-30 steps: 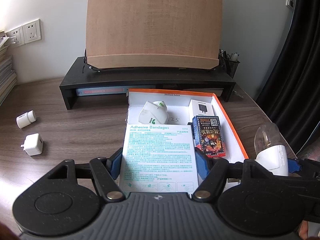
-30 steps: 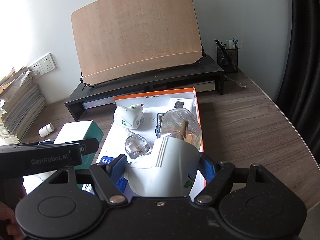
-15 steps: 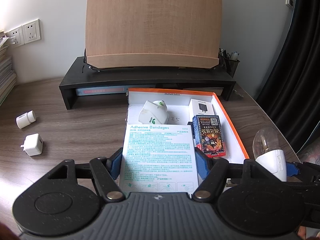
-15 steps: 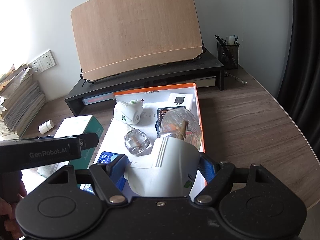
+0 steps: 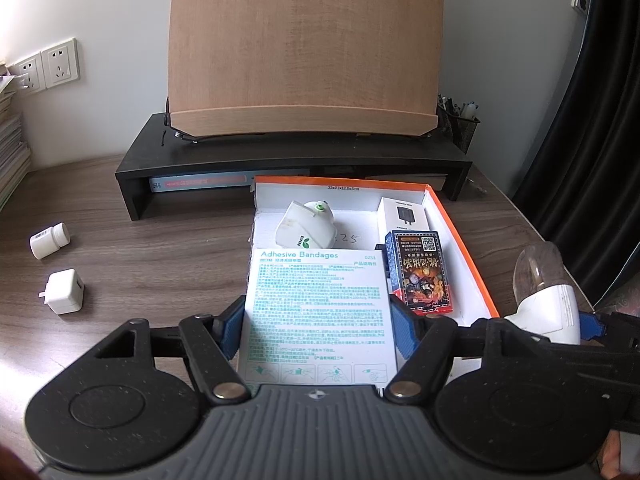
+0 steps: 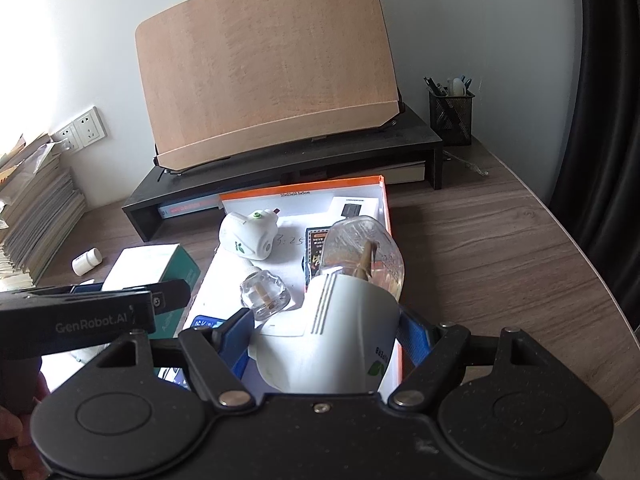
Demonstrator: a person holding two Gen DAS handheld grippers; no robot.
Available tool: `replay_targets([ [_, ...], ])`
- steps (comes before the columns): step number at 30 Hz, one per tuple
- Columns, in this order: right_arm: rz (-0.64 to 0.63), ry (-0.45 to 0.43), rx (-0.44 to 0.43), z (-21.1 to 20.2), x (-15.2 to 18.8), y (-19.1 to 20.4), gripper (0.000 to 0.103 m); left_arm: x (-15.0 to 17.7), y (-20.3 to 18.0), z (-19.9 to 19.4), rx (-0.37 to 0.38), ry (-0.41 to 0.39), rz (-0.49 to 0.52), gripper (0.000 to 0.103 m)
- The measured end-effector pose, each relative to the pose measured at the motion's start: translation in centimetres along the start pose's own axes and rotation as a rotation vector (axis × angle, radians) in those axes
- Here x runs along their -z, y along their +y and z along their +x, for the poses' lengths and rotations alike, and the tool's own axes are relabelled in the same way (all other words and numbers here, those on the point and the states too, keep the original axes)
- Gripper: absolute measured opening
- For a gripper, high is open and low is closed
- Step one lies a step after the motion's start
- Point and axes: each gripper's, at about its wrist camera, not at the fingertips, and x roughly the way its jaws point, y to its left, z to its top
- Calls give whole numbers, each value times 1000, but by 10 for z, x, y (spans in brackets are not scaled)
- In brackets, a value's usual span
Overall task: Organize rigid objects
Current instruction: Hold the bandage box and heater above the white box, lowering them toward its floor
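Bandage box grip: the adhesive bandages box [image 5: 320, 312] is clamped across its width by the left gripper [image 5: 318, 326], with the printed face turned up toward the camera.
Bandage box axis: the long axis is run along the fingers toward 12 o'clock; the title edge is the far end.
Bandage box place: it is held over the near left part of the orange-edged tray [image 5: 460, 236], probably so that it can be set down flat.
Repellent grip: the plug-in mosquito repellent [image 6: 332, 336] is pinched at its white body by the right gripper [image 6: 326, 340], so the clear bottle [image 6: 360, 252] is left free.
Repellent axis: the length is pointed away toward 12 to 1 o'clock, bottle end farthest.
Repellent place: it is carried above the tray's near right corner, at 3 o'clock of the bandage box.
Tray contents: a second white repellent unit [image 5: 306, 230], a charger box [image 5: 402, 214], a card deck [image 5: 422, 272] and a loose clear bottle [image 6: 264, 294] are lain inside.
Left out: a white pill bottle [image 5: 50, 240] and a charger cube [image 5: 64, 292] are seen on the desk [image 5: 160, 264] at 9 o'clock, judged still to be collected.
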Motion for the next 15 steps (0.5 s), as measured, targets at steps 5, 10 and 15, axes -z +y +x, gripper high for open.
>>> replay_targets([
  [5,-1,-2,1,4,-5,-1,91,-2,2,4,-4,4,-3,72],
  [10,-9,7,-6,9,-6,0,91,-6,4,10,-5,7,-4,72],
  [15,-15,15,-9,14,-9,1,91,-9,5,15,-3,11,-3,72],
])
